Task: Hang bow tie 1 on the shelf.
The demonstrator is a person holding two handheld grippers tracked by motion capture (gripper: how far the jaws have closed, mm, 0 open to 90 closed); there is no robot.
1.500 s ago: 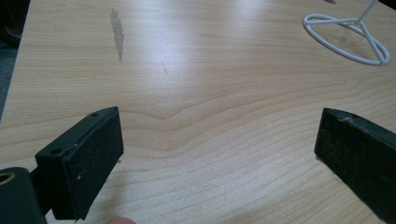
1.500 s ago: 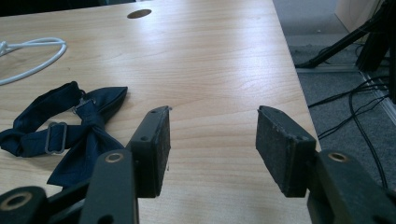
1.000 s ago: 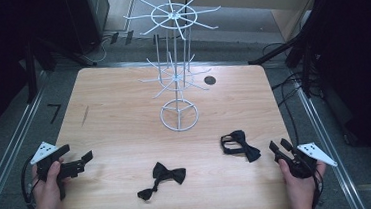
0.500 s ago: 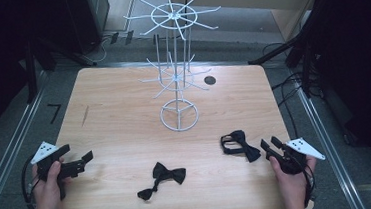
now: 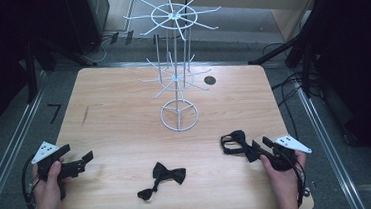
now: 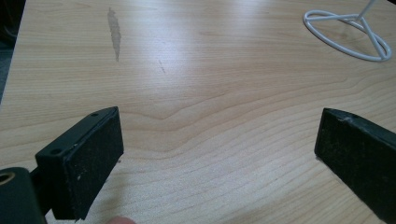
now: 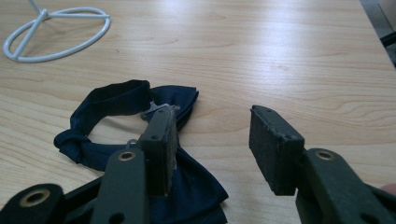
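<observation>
On the table (image 7: 289,51), the bow tie (image 7: 116,100) lies beside the right gripper's (image 7: 212,140) left jaw.

Black claws (image 7: 212,140) (grey triangular plates)

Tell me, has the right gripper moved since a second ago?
Yes. In the high view the right gripper has slid left along the table's near edge toward the dark bow tie, closing the gap; its jaws stand open.

My table (image 5: 124,119) is evenly lit from overhead, soft glare whitening the wood; surroundings fall dark, and my nearest jaws blur.
</observation>
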